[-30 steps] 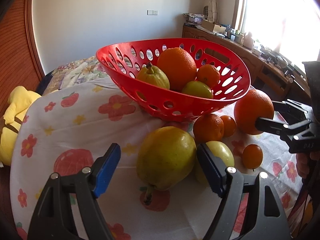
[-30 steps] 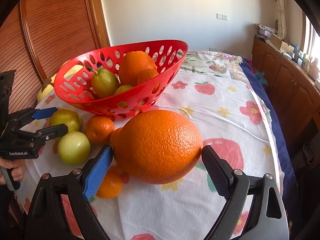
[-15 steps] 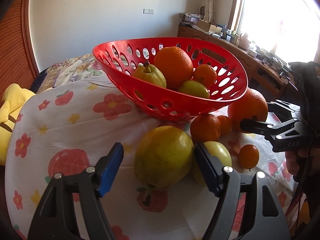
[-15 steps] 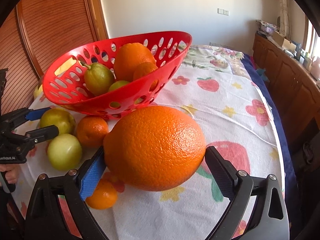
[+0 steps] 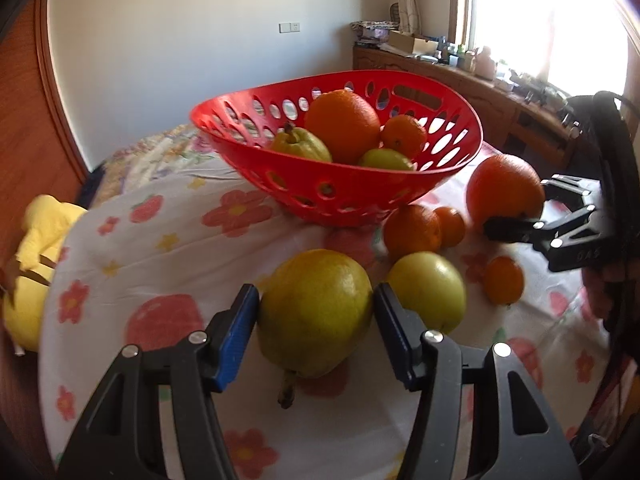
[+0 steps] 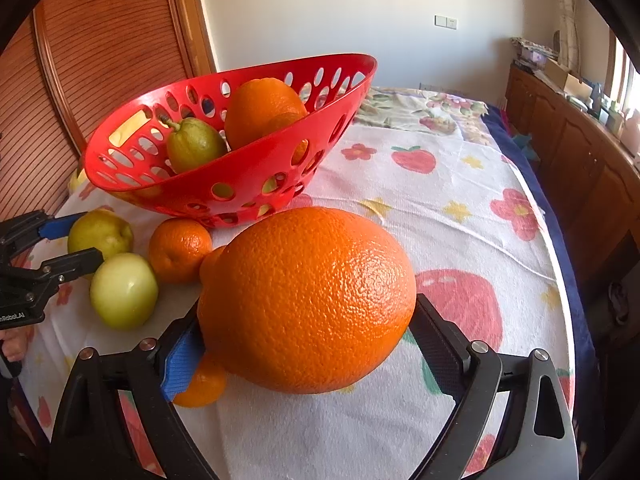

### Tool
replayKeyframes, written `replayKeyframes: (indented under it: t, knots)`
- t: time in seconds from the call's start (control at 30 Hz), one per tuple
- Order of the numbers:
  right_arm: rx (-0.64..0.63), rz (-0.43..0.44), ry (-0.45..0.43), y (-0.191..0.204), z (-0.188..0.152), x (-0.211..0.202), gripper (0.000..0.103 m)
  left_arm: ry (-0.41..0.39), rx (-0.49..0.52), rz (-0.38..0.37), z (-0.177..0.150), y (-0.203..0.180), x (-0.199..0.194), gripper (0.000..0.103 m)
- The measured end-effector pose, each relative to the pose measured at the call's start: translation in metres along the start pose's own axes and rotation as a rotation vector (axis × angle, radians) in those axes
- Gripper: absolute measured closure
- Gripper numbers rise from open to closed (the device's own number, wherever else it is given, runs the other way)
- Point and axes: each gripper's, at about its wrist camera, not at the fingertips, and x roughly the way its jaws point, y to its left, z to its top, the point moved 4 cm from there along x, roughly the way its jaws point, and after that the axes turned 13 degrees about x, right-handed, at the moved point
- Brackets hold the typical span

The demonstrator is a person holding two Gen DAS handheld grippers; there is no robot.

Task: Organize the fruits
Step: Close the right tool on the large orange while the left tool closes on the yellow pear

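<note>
The basket (image 5: 336, 196) stands at the far middle of the cloth (image 5: 168, 264), with an orange (image 5: 342, 124) and a pear (image 5: 300, 144) in it. Near it lie loose fruit: a big pear (image 5: 316, 312) left, an apple (image 5: 428, 294) beside it, and a large orange (image 5: 504, 190) far right.

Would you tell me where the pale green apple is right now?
The pale green apple lies on the tablecloth just right of the pear in the left wrist view, in front of a mandarin.
</note>
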Motion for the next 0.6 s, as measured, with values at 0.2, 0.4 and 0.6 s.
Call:
replayKeyframes:
  t: [0.2,0.4,0.6]
  knots:
    - [-0.012,-0.005,-0.006,0.0014,-0.0039,-0.0032,0.008,0.003,-0.014,0.007,-0.0101,0.0096,-0.006,0.045]
    - [-0.02,-0.009,-0.003,0.0028,-0.0056,-0.0042,0.008,0.001,-0.003,0.019,-0.0105,0.0081,-0.0037,0.042]
    - [-0.024,-0.006,-0.001,0.0027,-0.008,-0.0077,0.008,0.003,-0.002,0.026,-0.0103,0.0074,-0.0036,0.043]
